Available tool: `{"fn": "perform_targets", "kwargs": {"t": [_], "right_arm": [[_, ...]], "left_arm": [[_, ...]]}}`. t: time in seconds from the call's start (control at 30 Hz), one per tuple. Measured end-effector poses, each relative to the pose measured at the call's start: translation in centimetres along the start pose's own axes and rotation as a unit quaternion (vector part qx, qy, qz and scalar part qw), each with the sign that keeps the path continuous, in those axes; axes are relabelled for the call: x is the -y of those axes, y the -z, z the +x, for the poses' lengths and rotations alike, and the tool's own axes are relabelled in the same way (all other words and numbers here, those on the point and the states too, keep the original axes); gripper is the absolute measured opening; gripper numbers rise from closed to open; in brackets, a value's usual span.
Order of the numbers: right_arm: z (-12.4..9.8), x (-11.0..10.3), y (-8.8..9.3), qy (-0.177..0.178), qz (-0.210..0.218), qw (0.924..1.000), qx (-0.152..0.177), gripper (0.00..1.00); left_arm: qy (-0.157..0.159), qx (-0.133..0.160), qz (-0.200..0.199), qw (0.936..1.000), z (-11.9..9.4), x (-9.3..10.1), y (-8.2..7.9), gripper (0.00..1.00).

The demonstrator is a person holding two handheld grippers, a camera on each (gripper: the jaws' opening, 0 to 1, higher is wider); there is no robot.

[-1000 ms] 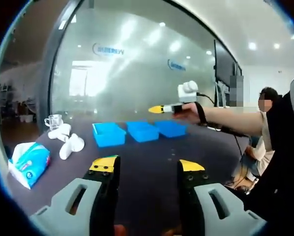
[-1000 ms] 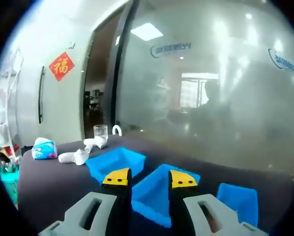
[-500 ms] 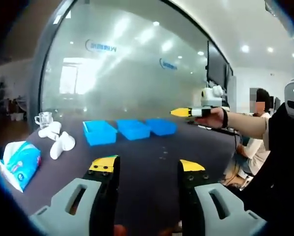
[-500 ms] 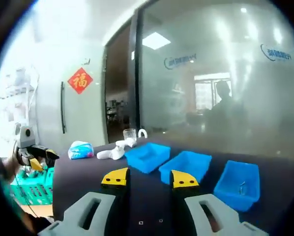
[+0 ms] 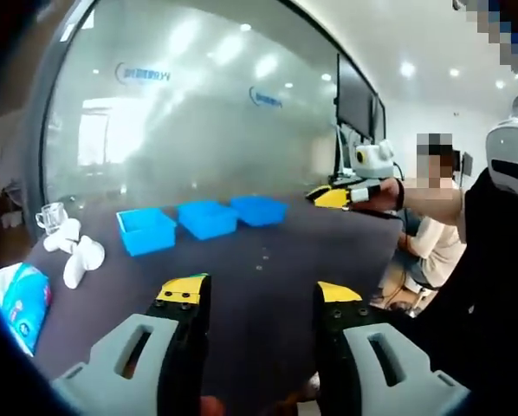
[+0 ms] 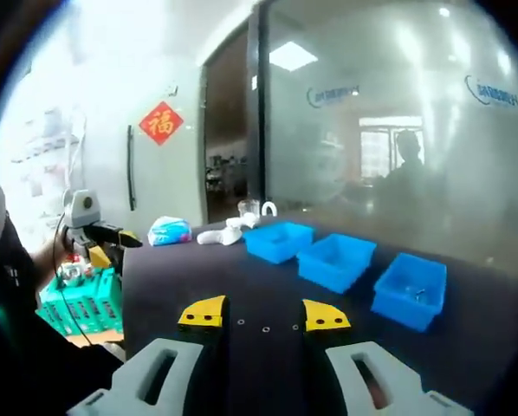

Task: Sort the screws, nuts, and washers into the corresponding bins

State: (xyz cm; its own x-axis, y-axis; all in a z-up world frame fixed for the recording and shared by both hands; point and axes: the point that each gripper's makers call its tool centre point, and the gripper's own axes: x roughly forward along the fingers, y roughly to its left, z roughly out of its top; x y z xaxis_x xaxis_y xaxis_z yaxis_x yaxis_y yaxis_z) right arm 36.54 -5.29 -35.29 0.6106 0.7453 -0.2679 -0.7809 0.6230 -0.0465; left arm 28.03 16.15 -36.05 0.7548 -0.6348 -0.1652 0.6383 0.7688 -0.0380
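Table: dark table (image 6: pixel 198 286) carrying everything.
Lying on it: three blue bins (image 6: pixel 337 260), tissue pack (image 6: pixel 169 230), glass cup (image 5: pixel 49 217), small hardware (image 6: pixel 265 329).

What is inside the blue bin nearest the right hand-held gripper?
The nearest blue bin holds a few small metal pieces, too small to identify. Its near wall hides part of the floor, so more may lie there.

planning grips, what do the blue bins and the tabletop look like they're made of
Blue bins: likely moulded plastic, with uniform saturated colour, thin walls and a slight sheen. Tabletop: dark and matte, showing no glare under the ceiling lights; whether it is a mat, cloth or laminate cannot be told.
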Motion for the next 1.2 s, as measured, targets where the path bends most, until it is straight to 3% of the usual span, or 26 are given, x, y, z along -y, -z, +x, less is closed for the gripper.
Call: {"fn": "perform_targets", "kwargs": {"t": [0.27,0.57,0.67,0.97,1.2], "right_arm": [[-1.2,-1.2,1.8,-0.023,-0.034,0.9979,-0.05,0.28],[-0.9,-2.0,1.7,-0.067,-0.079,0.9896,-0.1,0.28],[-0.1,-1.4,1.4,-0.089,-0.101,0.9834,-0.122,0.28],[3.7,-2.6,1.4,-0.146,-0.138,0.9646,-0.171,0.27],[7.3,-3.5,2.7,-0.182,-0.171,0.9412,-0.227,0.26]], "left_arm": [[-0.011,-0.01,0.001,0.9999,-0.1,-0.3,0.4,0.46],[-0.015,-0.018,0.002,0.9997,-0.3,-0.4,0.7,0.46],[-0.018,-0.026,0.005,0.9995,-0.3,-0.4,1.0,0.46],[-0.023,-0.032,-0.003,0.9992,-0.4,-0.5,1.7,0.46],[-0.029,-0.031,-0.003,0.9991,-0.7,-0.7,1.7,0.46]]}}
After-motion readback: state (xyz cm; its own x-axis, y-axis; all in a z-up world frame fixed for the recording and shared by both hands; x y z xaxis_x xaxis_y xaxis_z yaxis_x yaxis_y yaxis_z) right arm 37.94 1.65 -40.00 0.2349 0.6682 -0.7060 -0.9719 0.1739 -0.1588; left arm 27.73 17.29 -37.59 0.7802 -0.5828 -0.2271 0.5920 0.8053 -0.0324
